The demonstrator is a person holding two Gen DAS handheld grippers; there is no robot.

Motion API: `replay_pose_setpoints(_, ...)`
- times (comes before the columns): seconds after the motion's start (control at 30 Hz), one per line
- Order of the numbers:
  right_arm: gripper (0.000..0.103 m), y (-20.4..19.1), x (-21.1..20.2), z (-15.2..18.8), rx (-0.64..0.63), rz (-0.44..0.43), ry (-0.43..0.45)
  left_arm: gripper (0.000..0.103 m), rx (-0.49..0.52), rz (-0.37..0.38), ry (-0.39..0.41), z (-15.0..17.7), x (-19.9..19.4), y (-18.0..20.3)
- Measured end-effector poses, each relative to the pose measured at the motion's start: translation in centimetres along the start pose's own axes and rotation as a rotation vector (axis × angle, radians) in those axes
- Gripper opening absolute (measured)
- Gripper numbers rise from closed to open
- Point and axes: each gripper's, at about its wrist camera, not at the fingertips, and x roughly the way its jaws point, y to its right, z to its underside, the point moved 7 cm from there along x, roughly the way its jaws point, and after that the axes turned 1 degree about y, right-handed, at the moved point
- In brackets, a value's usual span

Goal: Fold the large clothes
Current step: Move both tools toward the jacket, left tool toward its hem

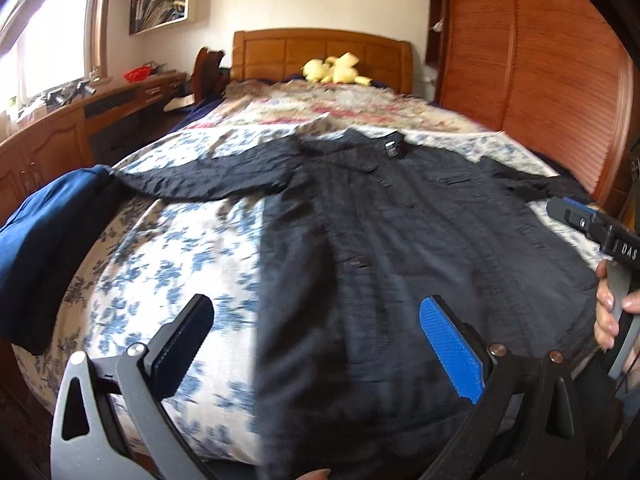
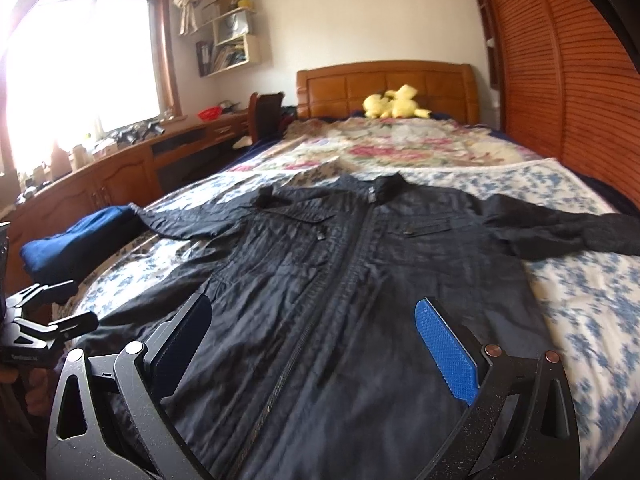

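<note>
Both grippers, left (image 1: 316, 344) and right (image 2: 314, 344), hover with jaws wide over black jacket (image 2: 360, 264) spread on floral bed (image 1: 168, 264); blue folded garment (image 2: 76, 244) nearby.

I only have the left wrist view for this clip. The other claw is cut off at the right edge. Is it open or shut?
Observer: Open. The right claw hangs over the jacket, at its lower front, gripping nothing.
Operator: Is the front fastened? Mine is blurred.
Observer: Yes, the zip appears closed up to the collar.
Operator: And the sleeve behind that claw?
Observer: That sleeve lies spread out sideways on the bedspread.
</note>
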Motion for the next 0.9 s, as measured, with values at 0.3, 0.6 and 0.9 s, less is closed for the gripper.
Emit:
replay_pose_setpoints(0.3,0.103,-2.7,9.3,-1.3,-0.062,-0.082,-0.084,0.103,-0.005,-0.089,-0.048,-0.6,3.3,-5.4)
replay_pose_setpoints(0.6,0.103,-4.8,15.8,1.6,-0.1,-0.142,-0.19,0.103,-0.068,-0.069,-0.121,-3.2,8.1,-9.9)
replay_pose_setpoints(0.9,0.103,-5.2,15.4,1.6,-0.121,-0.169,-0.183,0.098,-0.139,-0.104,-0.124,-8.5,14.5,-15.0)
